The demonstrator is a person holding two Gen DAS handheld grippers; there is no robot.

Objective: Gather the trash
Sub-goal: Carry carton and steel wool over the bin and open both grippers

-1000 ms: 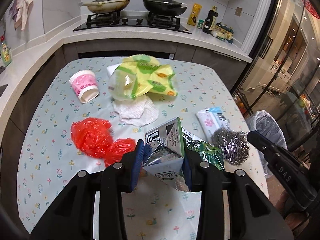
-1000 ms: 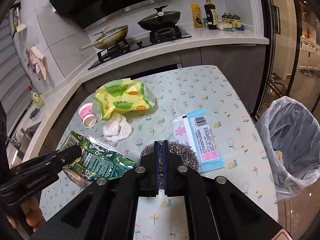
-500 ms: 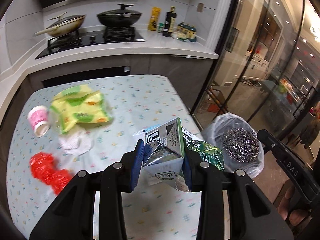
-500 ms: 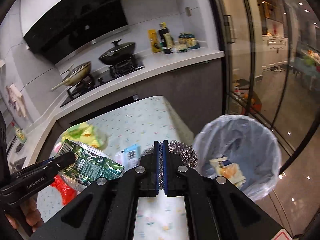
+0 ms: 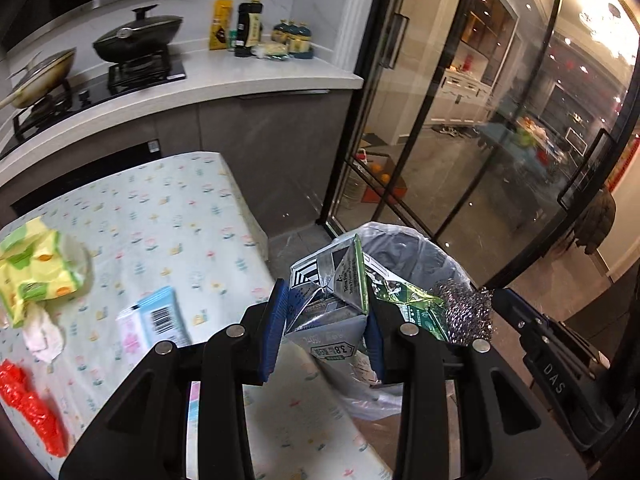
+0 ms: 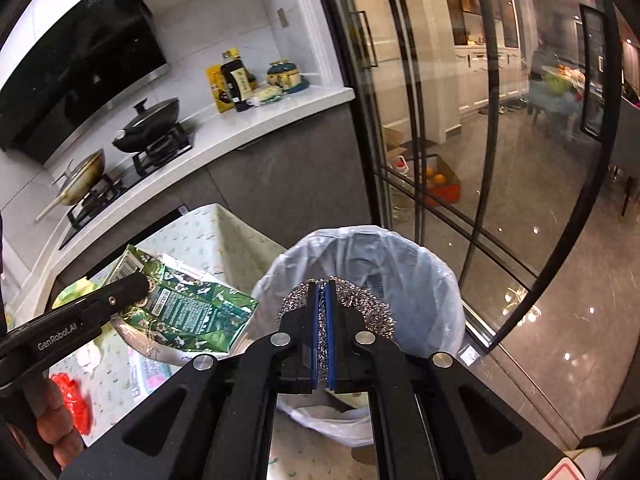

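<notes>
We've got the steel scourer point(image 6: 340, 304) pinched in the right hand-held gripper point(image 6: 322, 300), directly over the bin point(image 6: 448, 280); left hand-held gripper point(image 5: 324, 312) clamps the milk carton point(image 5: 332, 292) w/ long axis upright, at bin's near rim.

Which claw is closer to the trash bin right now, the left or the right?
Right. The right claw, shut on the steel scourer, hangs above the bin's mouth. The left claw, gripping the carton, is at the bin's table-side rim.
</notes>
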